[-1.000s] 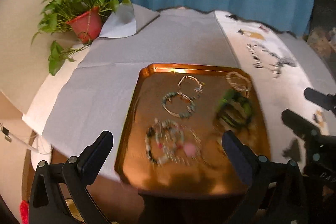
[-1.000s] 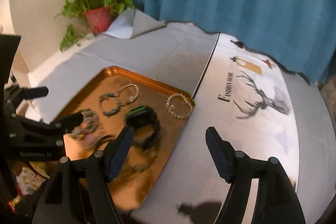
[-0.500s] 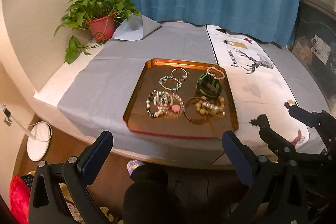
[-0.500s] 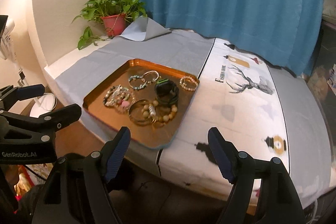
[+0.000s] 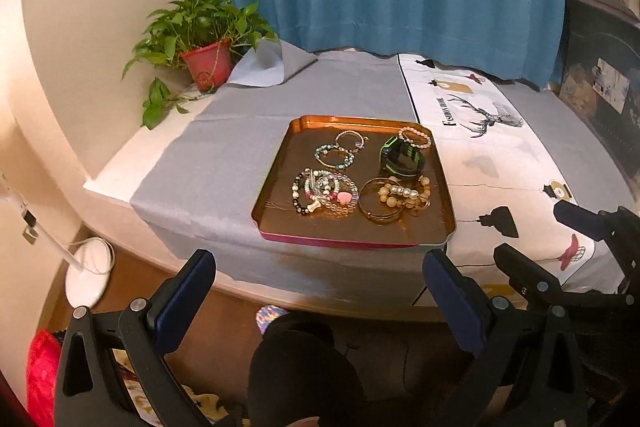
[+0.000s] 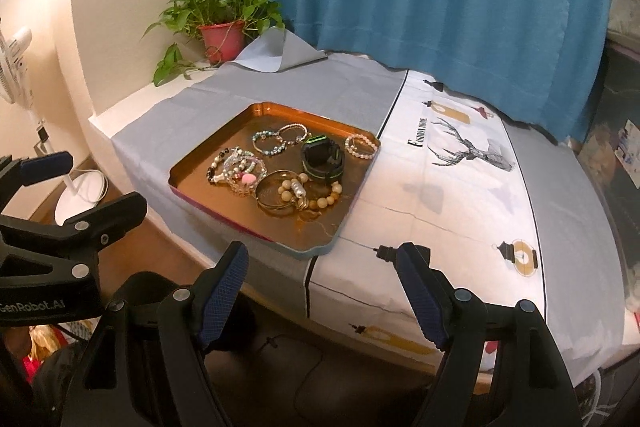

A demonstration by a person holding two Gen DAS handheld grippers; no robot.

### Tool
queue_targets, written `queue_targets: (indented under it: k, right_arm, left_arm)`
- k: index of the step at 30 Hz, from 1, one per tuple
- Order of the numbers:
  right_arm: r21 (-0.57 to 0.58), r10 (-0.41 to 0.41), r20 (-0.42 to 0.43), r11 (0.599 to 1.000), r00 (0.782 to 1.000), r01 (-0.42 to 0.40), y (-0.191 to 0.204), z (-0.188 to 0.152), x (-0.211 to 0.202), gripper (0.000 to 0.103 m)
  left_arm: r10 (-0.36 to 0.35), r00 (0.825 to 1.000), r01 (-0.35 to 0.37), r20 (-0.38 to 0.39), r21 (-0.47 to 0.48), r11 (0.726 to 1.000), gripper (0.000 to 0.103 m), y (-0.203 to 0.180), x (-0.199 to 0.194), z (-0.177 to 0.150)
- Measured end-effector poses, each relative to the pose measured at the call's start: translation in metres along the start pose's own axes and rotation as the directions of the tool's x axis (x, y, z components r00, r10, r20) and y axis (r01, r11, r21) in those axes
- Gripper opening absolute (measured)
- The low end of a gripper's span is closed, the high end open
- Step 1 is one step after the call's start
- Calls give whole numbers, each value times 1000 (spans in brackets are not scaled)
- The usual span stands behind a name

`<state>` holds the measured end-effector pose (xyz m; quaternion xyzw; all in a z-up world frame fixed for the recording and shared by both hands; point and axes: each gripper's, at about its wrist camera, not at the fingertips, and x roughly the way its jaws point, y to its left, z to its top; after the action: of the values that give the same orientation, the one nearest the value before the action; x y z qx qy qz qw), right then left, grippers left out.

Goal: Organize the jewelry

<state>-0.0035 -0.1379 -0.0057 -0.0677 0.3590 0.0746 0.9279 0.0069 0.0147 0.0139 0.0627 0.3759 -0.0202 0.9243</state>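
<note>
So we've got the copper tray (image 5: pixel 276 187) sitting on the grey cloth (image 5: pixel 224 163) near the table's front edge, loaded with beaded bracelets (image 5: pixel 325 191), a gold bangle (image 5: pixel 380 205) and a black-green watch (image 5: pixel 401 158); our left gripper (image 5: pixel 318 301) hangs off the table edge, well short of the tray, jaws wide and empty. Our right gripper (image 6: pixel 320 291) is the same; spread wide, nothing in it, tray ahead and to its left.

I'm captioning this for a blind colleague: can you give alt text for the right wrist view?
A copper tray of beaded bracelets and a black-green watch sits on a cloth-covered table. The open, empty right gripper hangs short of the table's near edge.
</note>
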Motion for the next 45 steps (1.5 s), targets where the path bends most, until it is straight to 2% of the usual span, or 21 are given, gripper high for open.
queue_targets:
  k: [45]
  right_arm:
    - [-14, 0, -6, 1000, 1000, 0, 7, -4, -9, 80]
  left_arm:
    - [50, 999, -50, 10, 8, 999, 103, 3, -11, -3]
